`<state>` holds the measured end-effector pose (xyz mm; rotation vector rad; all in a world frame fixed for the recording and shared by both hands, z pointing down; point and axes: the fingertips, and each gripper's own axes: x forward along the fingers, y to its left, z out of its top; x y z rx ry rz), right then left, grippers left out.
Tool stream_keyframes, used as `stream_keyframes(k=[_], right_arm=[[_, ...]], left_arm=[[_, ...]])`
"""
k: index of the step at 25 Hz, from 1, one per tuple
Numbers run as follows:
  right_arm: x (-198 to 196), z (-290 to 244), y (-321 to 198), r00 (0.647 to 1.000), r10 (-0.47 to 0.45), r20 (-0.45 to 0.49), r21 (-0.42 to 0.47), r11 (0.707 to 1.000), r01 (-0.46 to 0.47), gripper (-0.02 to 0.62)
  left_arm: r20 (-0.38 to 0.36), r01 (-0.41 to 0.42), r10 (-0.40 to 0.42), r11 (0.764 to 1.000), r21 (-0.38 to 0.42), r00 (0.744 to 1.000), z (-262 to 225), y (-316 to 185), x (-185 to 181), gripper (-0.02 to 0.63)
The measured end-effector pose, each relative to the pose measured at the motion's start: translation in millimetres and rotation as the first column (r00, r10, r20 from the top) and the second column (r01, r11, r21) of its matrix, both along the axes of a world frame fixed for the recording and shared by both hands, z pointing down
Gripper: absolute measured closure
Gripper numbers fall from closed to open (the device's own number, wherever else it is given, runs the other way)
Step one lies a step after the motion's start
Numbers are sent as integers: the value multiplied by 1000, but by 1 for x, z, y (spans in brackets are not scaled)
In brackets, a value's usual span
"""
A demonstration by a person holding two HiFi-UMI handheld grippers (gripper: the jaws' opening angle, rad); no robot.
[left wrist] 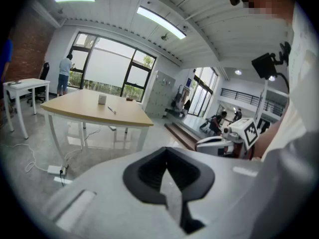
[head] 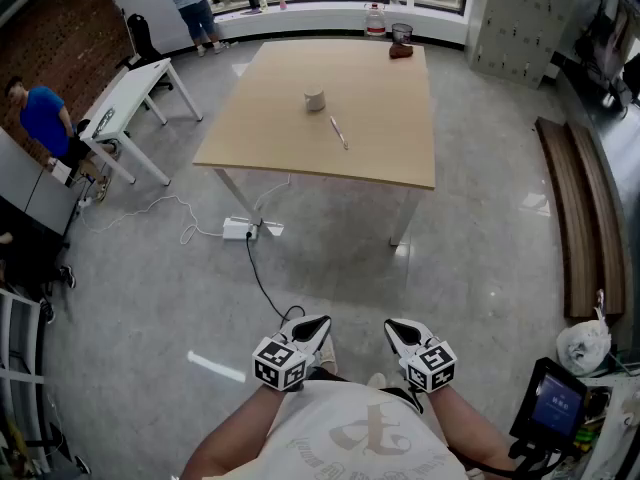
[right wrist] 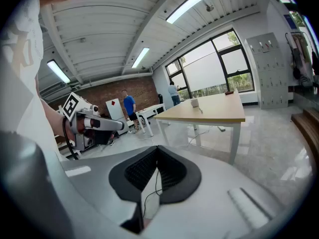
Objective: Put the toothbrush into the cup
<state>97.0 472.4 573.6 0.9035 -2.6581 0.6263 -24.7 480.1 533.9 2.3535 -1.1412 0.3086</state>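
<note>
A small white cup (head: 315,99) stands on the wooden table (head: 380,158) far ahead of me. The toothbrush (head: 339,132) lies flat on the tabletop just right of the cup and nearer to me. My left gripper (head: 318,325) and right gripper (head: 393,328) are held side by side close to my body, well short of the table, both shut and empty. The left gripper view shows the cup (left wrist: 101,99) and toothbrush (left wrist: 111,110) small in the distance. In the right gripper view the cup (right wrist: 194,102) and toothbrush (right wrist: 201,110) are equally far off.
A brown object (head: 401,51) and a bottle (head: 375,20) sit at the table's far end. A power strip (head: 240,229) with cables lies on the floor before the table. A white side table (head: 125,103) and two people stand left; a wooden bench (head: 580,218) runs along the right.
</note>
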Motion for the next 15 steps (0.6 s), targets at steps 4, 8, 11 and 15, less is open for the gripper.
stream_keyframes(k=[4, 8, 11, 15], right_arm=[[-29, -1, -36, 999, 32, -38, -18, 999, -33, 583], [-47, -20, -73, 996, 60, -60, -1, 998, -60, 583], [-66, -28, -93, 995, 83, -60, 20, 996, -82, 583], [-84, -33, -119, 991, 116, -66, 23, 993, -114, 583]], left_arm=[[-16, -19, 20, 1000, 7, 1000, -7, -34, -46, 601], [-67, -40, 40, 999, -2, 997, -10, -60, -71, 601], [-79, -44, 43, 999, -5, 996, -10, -71, -96, 601], [-93, -21, 21, 1000, -2, 995, -12, -94, -128, 601]])
